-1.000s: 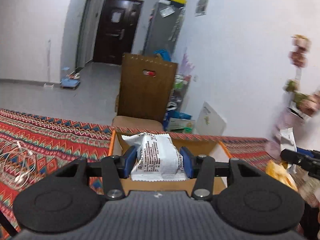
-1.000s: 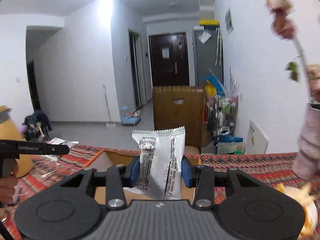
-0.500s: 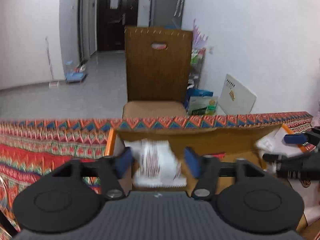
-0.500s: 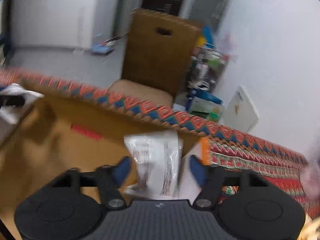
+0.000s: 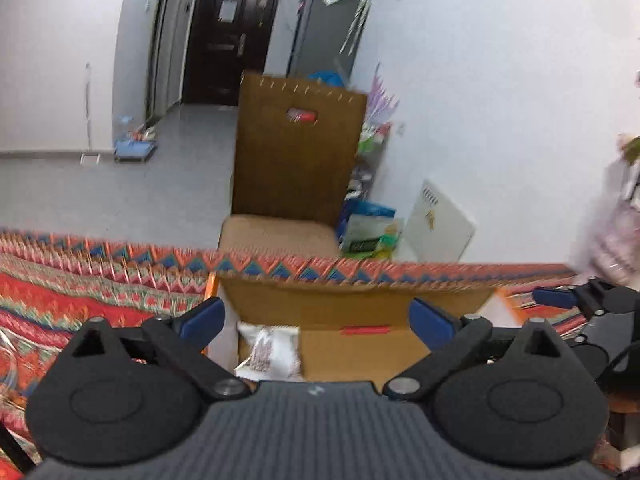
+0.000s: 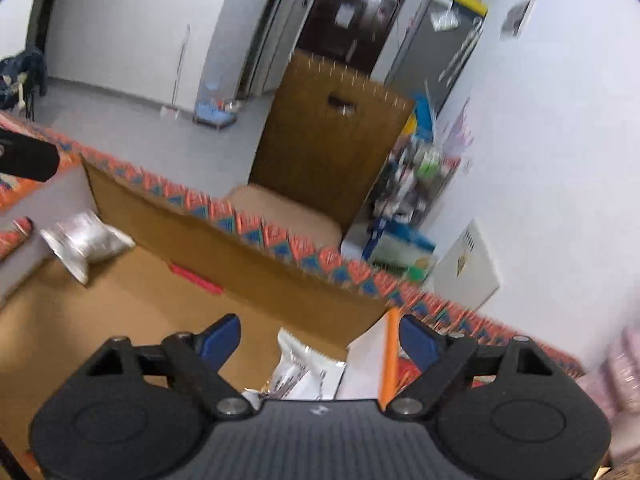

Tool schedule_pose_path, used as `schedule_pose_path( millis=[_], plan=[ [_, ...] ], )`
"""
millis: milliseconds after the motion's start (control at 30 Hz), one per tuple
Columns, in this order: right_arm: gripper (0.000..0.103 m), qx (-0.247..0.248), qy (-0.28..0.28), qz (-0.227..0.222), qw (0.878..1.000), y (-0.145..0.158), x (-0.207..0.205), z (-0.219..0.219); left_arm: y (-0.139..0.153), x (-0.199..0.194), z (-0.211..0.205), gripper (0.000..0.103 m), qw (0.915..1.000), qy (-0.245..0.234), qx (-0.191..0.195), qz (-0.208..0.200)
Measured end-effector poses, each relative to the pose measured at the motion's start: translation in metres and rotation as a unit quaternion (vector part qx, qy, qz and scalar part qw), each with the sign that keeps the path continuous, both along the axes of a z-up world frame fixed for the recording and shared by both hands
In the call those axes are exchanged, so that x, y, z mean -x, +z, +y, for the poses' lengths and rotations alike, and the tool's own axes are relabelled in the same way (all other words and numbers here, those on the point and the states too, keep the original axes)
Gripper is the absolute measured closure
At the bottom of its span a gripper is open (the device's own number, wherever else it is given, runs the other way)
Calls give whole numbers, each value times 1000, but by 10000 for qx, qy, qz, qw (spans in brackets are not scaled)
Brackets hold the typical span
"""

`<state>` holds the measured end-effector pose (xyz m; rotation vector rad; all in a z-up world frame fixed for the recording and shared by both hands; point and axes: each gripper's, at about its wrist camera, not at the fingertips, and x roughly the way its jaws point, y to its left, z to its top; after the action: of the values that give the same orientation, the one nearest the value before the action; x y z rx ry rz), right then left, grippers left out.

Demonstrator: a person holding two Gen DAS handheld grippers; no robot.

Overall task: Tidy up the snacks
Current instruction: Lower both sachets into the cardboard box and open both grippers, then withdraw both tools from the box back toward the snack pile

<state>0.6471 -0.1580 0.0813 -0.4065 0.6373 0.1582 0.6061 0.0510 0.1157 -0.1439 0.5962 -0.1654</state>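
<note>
Both grippers hang over the open cardboard box on my screens, and neither grips anything. On my left gripper the jaws have just been opening and now stand wide apart; the white snack packet lies below them on the box floor, near the left wall, touched by neither blue pad. The right gripper has also just been opening, and its jaws are spread with a second white packet loose beneath them in the right corner of the box, right beside the white flap with the orange edge. In the right wrist view I also see the first packet resting at the far left end of the box, blurred. The box sits on the surface under a red patterned cloth, its back wall marked by a short red strip. Beyond the surface's edge stands a brown chair, and a dark door closes the hallway behind it.
</note>
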Motion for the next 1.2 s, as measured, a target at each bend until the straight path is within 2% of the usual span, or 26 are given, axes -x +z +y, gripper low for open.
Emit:
schedule_pose_path(
  millis=[100,167,267,367,467,667,867,1000,1100,1200],
  plan=[
    [16,-199,95,-185,9996,38,26,-7,40,30,-5,0,9998,41,-115,-153],
    [10,-255,75,-366,9990,62,49,-13,64,55,-7,0,9999,125,-39,-108],
    [9,-174,37,-596,9981,93,90,-24,95,104,-10,0,9998,32,65,-177],
    [9,-282,34,-749,9968,121,136,-37,122,159,-14,0,9988,-18,-47,-494],
    [2,-707,130,-739,9947,144,192,-54,140,213,-19,0,9973,-64,-208,-704],
    [0,-1397,514,-864,9851,169,306,-85,153,312,-24,0,9959,-156,-319,-832],
    [0,-1497,854,-1250,9771,159,406,-95,140,397,-26,0,9923,-355,-250,-1164],
    [0,-1655,962,-1361,9720,132,466,-103,105,451,-27,0,9907,-494,-157,-1255],
    [0,-1803,926,-1315,9704,105,496,-106,72,481,-24,0,9915,-447,-55,-1224],
    [0,-1928,784,-1274,9698,68,522,-106,35,512,-22,0,9910,-229,-263,-1295]
  ],
)
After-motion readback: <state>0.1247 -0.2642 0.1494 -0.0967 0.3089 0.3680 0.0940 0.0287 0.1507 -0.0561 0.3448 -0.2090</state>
